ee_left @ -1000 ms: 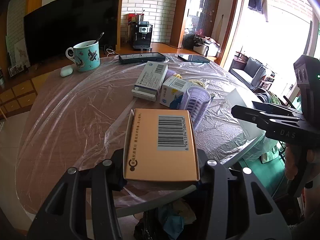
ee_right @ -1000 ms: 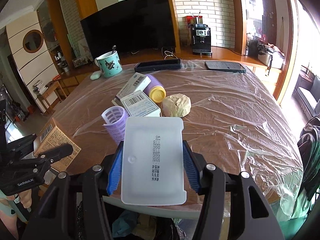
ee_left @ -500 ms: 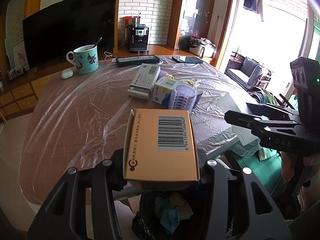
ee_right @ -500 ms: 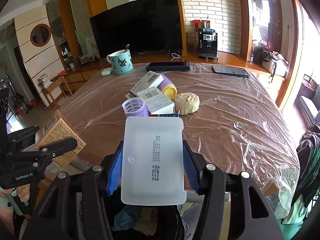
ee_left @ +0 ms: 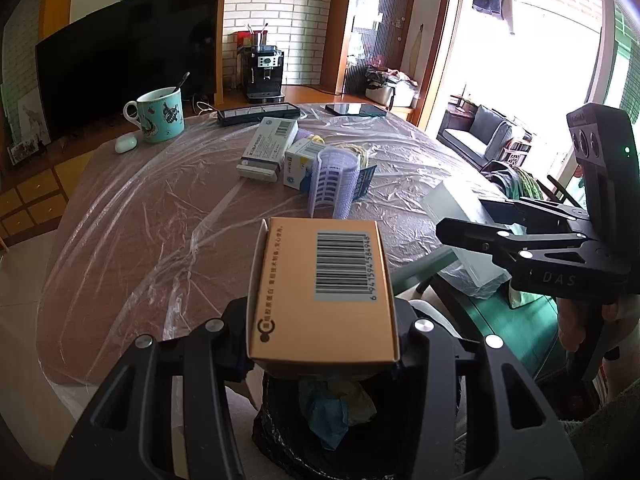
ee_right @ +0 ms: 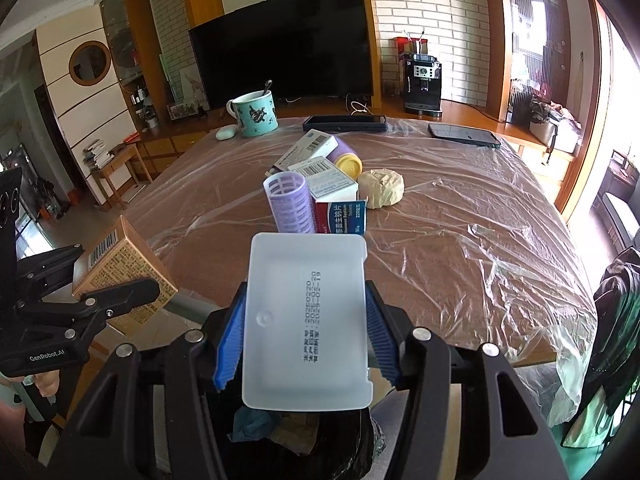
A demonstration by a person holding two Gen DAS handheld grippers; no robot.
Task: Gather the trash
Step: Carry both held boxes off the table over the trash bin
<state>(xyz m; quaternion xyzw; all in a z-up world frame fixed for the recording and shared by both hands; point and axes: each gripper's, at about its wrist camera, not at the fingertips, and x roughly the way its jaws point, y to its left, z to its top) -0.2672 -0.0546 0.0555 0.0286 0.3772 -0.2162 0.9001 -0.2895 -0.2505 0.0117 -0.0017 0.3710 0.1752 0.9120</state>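
Left wrist view: left gripper (ee_left: 322, 328) clamped on an orange carton (ee_left: 322, 292), barcode face up, low centre of frame. Directly under it, at the bottom edge, a black-lined trash bin (ee_left: 288, 432) with blue and pale scraps inside. Right gripper (ee_left: 472, 232) enters at mid right, pinching a frosted white plastic box (ee_left: 452, 210); a hand (ee_left: 580, 320) shows below it.

Right wrist view: right gripper (ee_right: 306, 340), blue pads (ee_right: 230, 344) pressed to both sides of the plastic box (ee_right: 306, 320), printed date code facing the lens. Bin (ee_right: 288, 440) dark beneath it, bottom centre. Left gripper (ee_right: 116, 292) at lower left, carton (ee_right: 124, 268) tilted in its grip.

Both items are off the table (ee_right: 460, 260), near its front edge. Table covered in crinkled clear film. Remaining on it, centre frame: purple hair roller (ee_right: 290, 208) upright, several medicine boxes (ee_right: 326, 182), yellow-capped purple bottle (ee_right: 348, 162), crumpled beige wad (ee_right: 380, 188). Farther back: teal mug (ee_right: 256, 114) with spoon, two dark phones (ee_right: 344, 123).
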